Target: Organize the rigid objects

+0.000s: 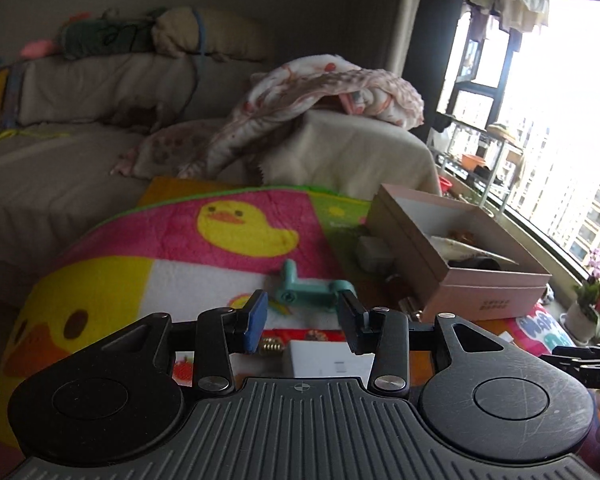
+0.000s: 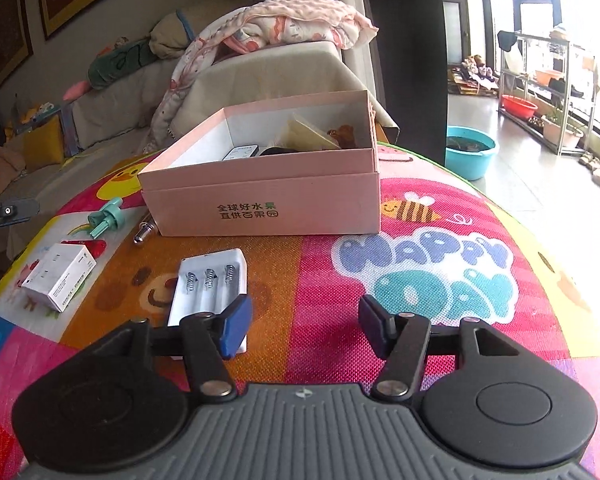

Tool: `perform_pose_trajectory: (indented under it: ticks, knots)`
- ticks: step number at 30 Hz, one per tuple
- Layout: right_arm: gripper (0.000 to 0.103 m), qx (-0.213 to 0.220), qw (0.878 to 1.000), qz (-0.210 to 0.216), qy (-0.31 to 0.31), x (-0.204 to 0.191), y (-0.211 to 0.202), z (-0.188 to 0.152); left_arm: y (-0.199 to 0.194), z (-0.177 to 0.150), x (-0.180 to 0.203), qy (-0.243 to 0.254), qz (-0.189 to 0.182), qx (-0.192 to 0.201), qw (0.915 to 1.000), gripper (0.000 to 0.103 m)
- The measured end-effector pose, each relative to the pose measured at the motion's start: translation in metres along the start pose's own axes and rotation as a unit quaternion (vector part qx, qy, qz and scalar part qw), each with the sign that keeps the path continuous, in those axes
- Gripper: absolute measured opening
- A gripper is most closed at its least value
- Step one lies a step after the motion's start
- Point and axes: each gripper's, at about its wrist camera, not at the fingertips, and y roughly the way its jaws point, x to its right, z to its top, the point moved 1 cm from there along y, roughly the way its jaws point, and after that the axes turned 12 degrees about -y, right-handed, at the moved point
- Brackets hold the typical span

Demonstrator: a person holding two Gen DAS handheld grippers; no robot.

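A pink cardboard box (image 2: 268, 200) stands open on the colourful play mat (image 2: 440, 264), with several items inside. In front of it lie a white battery holder (image 2: 210, 284), a small white carton (image 2: 60, 276), a teal plastic piece (image 2: 106, 218) and a metal pen-like thing (image 2: 144, 232). My right gripper (image 2: 305, 328) hovers low over the mat, open and empty, its left finger just over the battery holder's near end. My left gripper (image 1: 304, 320) is open and empty too, above the white carton (image 1: 324, 360), with the teal piece (image 1: 308, 286) just beyond its tips. The pink box (image 1: 460, 264) sits to its right.
Behind the mat is a beige sofa (image 1: 80, 92) with a patterned blanket (image 1: 320, 92) draped over its arm. A small white-grey object (image 1: 374, 254) rests against the box's left side. A blue basin (image 2: 470, 152) and a shelf rack (image 2: 540, 88) stand on the floor by the window.
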Motion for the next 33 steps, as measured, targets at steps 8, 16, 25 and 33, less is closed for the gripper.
perform_pose_trajectory:
  ticks: [8, 16, 25, 33]
  knots:
    - [0.062, 0.004, 1.0, 0.002, 0.015, 0.003, 0.001, -0.001, -0.004, -0.013, -0.018, -0.036, 0.007, -0.021, 0.9991, 0.044]
    - [0.063, 0.005, 1.0, 0.001, 0.014, 0.003, 0.001, -0.002, 0.002, -0.021, -0.01, -0.045, -0.018, -0.04, 0.998, 0.044]
    - [0.065, 0.002, 1.0, -0.001, 0.008, 0.001, 0.002, -0.002, 0.043, 0.014, 0.034, 0.023, -0.049, -0.038, 0.9978, 0.043]
    - [0.065, 0.001, 1.0, -0.004, 0.004, -0.001, 0.002, -0.001, 0.163, 0.06, 0.071, -0.006, -0.038, -0.083, 0.9958, 0.043]
